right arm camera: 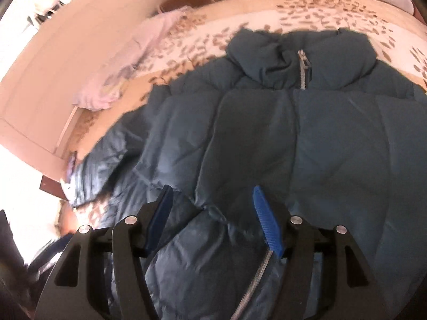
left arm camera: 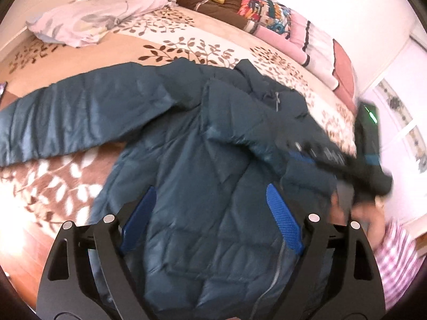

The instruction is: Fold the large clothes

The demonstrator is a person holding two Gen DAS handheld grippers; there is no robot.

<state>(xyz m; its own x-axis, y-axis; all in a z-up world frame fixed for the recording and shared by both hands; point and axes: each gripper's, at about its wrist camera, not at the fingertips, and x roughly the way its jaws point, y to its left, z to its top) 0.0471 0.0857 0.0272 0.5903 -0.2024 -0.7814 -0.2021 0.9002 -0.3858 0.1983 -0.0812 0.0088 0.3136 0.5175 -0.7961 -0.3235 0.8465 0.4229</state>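
A dark teal puffer jacket (left arm camera: 208,144) lies front up on the bed, collar toward the pillows, one sleeve (left arm camera: 66,117) stretched out left. My left gripper (left arm camera: 210,194) is open above the jacket's lower body. My right gripper (right arm camera: 213,194) is open over the jacket (right arm camera: 307,138) near its hem and zipper (right arm camera: 256,280), holding nothing. The right gripper also shows blurred in the left wrist view (left arm camera: 307,149), above the jacket's right shoulder.
The bed has a cream and brown leaf-print cover (left arm camera: 202,48). A crumpled pale floral cloth (left arm camera: 88,21) lies at its far left. Pillows and folded blankets (left arm camera: 269,13) line the headboard side. Wooden floor (left arm camera: 24,242) shows at lower left.
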